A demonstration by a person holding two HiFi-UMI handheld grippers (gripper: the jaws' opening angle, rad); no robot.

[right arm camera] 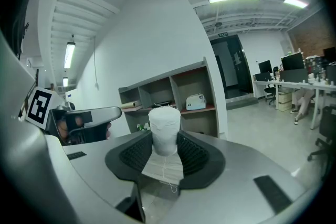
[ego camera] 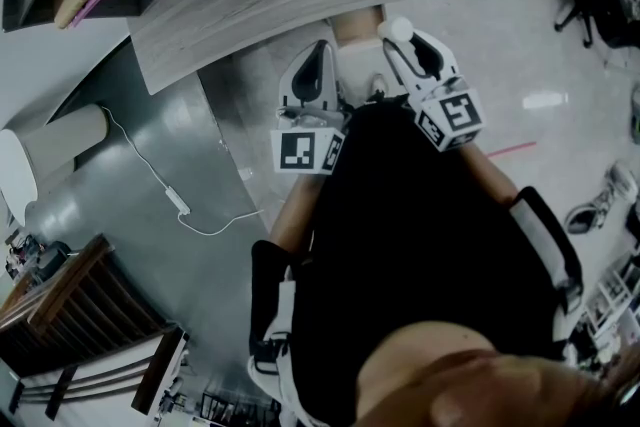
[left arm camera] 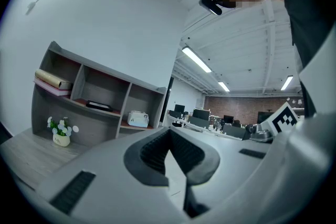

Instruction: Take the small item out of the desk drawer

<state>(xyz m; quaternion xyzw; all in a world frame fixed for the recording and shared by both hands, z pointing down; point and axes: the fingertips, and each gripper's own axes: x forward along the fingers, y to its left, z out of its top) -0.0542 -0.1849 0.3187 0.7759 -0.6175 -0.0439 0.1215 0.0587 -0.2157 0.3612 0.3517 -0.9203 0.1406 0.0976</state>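
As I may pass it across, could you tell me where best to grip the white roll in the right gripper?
I'd take the white roll by its free end beyond the tips of the right gripper, coming from that end and closing across its round sides; the rest sits between the pads.

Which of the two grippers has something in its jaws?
The right gripper: a small white item sits pinched between its jaws. The left gripper has its jaws closed together with nothing between them.
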